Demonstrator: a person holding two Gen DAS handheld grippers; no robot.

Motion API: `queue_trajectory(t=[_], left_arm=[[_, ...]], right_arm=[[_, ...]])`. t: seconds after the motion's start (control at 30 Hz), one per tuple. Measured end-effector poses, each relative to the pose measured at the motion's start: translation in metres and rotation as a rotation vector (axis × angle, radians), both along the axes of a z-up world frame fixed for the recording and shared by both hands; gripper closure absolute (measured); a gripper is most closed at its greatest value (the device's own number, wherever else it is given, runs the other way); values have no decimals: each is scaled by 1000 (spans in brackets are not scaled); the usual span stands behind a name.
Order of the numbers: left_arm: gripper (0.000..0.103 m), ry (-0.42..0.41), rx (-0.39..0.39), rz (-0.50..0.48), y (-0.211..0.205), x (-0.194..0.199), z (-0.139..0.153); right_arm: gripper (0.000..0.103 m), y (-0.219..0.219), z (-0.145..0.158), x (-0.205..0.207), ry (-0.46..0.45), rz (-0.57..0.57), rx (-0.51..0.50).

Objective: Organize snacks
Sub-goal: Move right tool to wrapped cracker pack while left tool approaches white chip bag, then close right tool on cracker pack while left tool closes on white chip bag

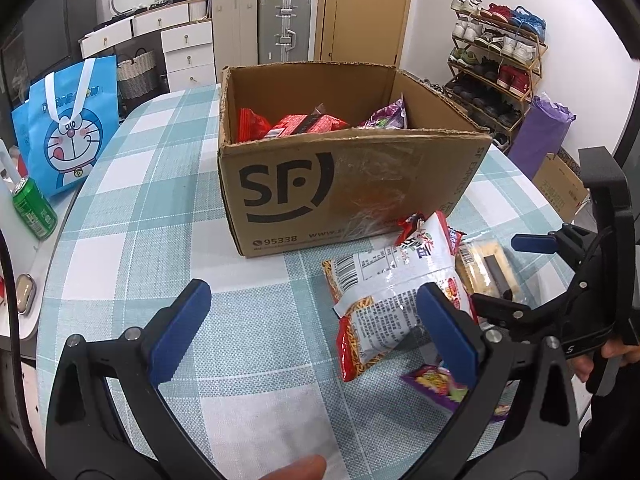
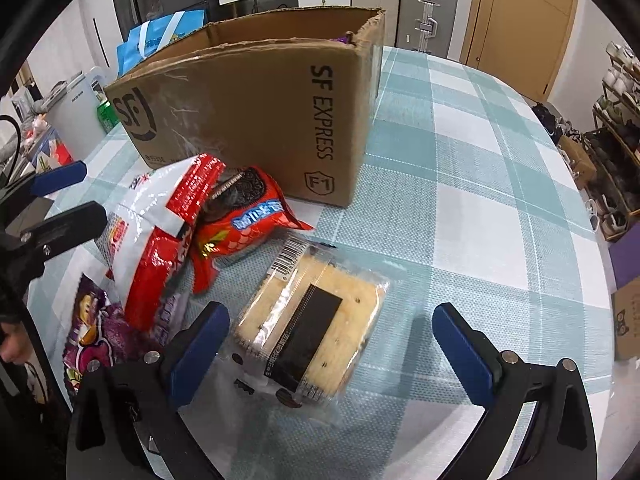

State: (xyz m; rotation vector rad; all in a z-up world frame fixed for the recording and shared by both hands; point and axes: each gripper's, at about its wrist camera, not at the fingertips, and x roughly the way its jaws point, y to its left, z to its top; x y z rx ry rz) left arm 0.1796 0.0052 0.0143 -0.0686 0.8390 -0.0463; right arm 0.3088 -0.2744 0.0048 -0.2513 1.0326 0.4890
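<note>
An open cardboard SF box (image 1: 320,184) stands on the checked table and holds red and purple snack packs (image 1: 296,124). It also shows in the right wrist view (image 2: 256,112). In front of it lie a red-and-white noodle bag (image 1: 384,292), a wrapped sandwich cake (image 2: 312,332), a red Oreo pack (image 2: 244,216) and a purple snack pack (image 2: 96,328). My left gripper (image 1: 316,332) is open above the table, left of the noodle bag. My right gripper (image 2: 332,348) is open, its fingers on either side of the cake.
A blue Doraemon bag (image 1: 68,128) and a green can (image 1: 34,208) stand left of the table. A shoe rack (image 1: 496,64), a purple roll (image 1: 540,136) and a small carton (image 1: 560,188) stand to the right. Drawers and suitcases line the back wall.
</note>
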Motion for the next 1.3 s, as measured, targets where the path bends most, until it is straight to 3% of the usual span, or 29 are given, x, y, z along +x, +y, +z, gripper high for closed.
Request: queue_trajectory(t=[0.4,0.47,0.6,0.7,1.07,1.3], left_arm=[[1,12,-4,-20,-6,0,-5],[1,15,-4,-24,-8,1,-5],[1,19,-12,-35,-11,1,-7],[1,30,-40,-43,-11,2,-8],[1,88,-151,-113,-29,4,-18],[1,106,-145,-121,-48,9,-30]], right_arm=[[2,-4,-3,2,-23,-8,-59],[8,-2,-1,-1,-36,7,-64],[32,-1,3,-8,-26,40,-31],[39,1,5,-13,-36,59,-25],[40,3,12,-19,-64,98,-1],[40,4,8,-15,-51,101,-11]])
